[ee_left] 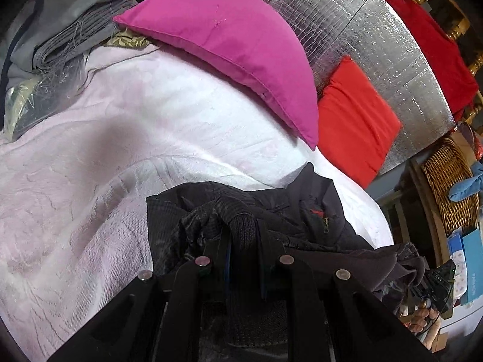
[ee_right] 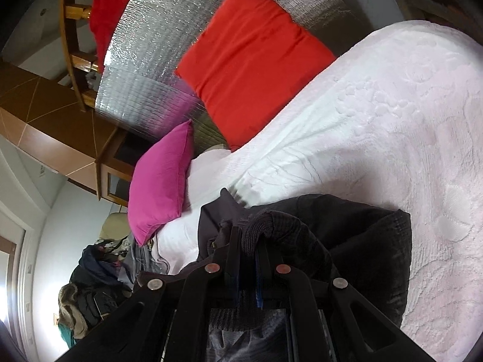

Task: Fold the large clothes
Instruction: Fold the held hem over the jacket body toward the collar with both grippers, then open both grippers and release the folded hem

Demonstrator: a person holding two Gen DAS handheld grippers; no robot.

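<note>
A black jacket [ee_left: 302,211] with a ribbed hem and a small zip with a red tab lies bunched on the pale pink bedspread [ee_left: 90,166]. My left gripper [ee_left: 243,226] is shut on the jacket's ribbed knit edge. In the right wrist view the same jacket [ee_right: 362,241] hangs in folds over the bedspread [ee_right: 392,120]. My right gripper [ee_right: 249,235] is shut on another part of the ribbed edge. The fabric covers both sets of fingertips.
A magenta cushion [ee_left: 229,48] and a red cushion [ee_left: 356,117] lean on a silver foil panel [ee_left: 377,30] at the bed's head. Folded grey cloth [ee_left: 60,30] lies at far left. A wicker basket [ee_left: 449,184] stands at right. A clothes pile [ee_right: 90,286] sits beside the bed.
</note>
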